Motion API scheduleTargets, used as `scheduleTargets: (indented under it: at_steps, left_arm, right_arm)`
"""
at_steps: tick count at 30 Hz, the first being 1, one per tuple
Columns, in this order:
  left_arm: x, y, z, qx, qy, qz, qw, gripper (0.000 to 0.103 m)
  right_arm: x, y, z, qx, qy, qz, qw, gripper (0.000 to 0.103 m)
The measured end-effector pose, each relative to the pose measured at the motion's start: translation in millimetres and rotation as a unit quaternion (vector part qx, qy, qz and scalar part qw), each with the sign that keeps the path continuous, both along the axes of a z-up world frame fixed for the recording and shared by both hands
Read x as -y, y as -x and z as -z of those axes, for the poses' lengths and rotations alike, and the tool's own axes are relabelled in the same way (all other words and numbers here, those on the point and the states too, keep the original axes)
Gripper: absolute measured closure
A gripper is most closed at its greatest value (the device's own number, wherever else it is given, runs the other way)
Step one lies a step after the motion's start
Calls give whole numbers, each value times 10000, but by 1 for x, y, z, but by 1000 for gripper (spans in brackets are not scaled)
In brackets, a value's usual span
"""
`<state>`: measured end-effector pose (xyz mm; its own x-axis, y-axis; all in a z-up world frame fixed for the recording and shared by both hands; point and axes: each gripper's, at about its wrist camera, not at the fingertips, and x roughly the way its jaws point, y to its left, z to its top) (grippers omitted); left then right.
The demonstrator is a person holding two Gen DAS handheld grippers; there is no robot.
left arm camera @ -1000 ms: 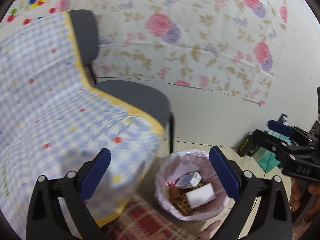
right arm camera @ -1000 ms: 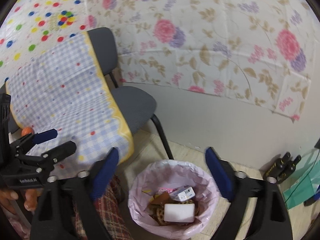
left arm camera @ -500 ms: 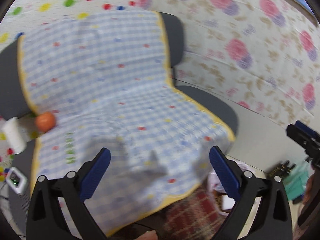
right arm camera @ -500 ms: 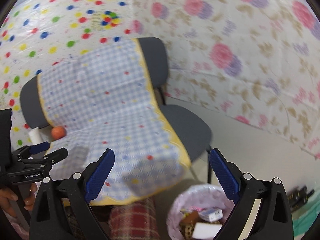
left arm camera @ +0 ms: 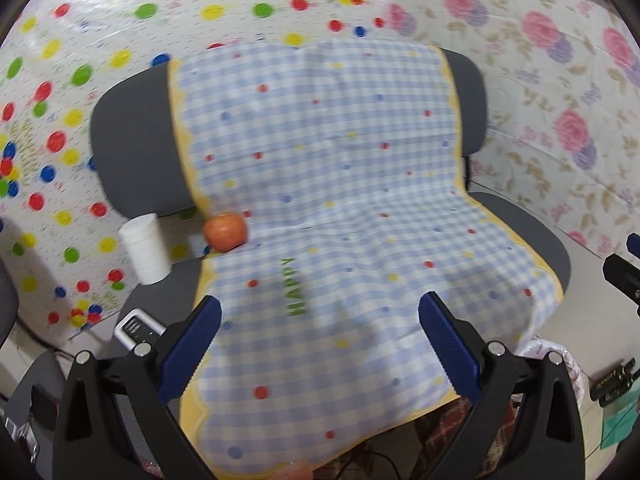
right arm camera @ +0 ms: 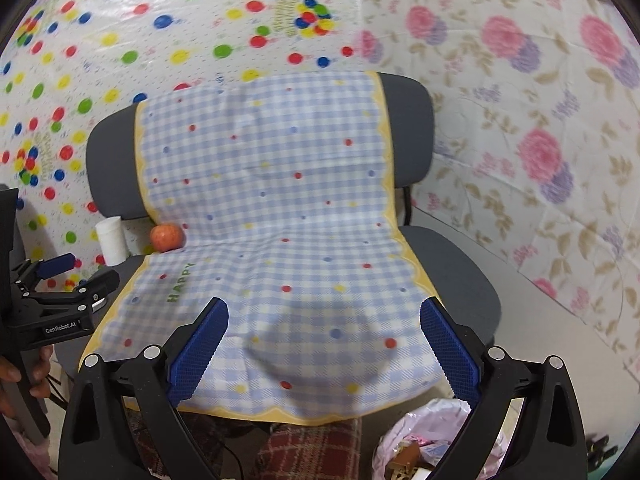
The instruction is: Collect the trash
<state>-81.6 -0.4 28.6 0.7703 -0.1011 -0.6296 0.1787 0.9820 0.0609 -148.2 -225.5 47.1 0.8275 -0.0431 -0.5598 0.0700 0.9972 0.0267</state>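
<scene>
chair (right arm camera: 452,276): checked cloth (right arm camera: 280,240) | walls: patterned sheets | left tongs (left arm camera: 320,336), right tongs (right arm camera: 324,336): agape, empty

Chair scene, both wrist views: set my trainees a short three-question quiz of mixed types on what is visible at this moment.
1. True or false: the left gripper is shut on the white paper cup.
2. Which lies nearest the cup? A) the orange fruit B) the pink-lined trash bin C) the word HAPPY
3. Fill in: the gingham cloth is draped over a grey ____.

Key
1. False: both its jaws and those of the right gripper stand wide open and hold nothing.
2. A
3. chair
</scene>
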Motion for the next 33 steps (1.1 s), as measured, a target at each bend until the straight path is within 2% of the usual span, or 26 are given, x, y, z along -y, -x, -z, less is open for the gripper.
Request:
scheduleTargets:
  at_steps: [11, 33]
  left_arm:
    - [-30, 0, -1, -39, -15, -404, 9992, 7]
    - [-31, -5, -2, -50, 29, -399, 9992, 7]
  right_arm:
    - [-21, -12, -3, 39, 48, -228, 9997, 7]
    - [-20, -16, 0, 3, 10, -149, 9999, 7]
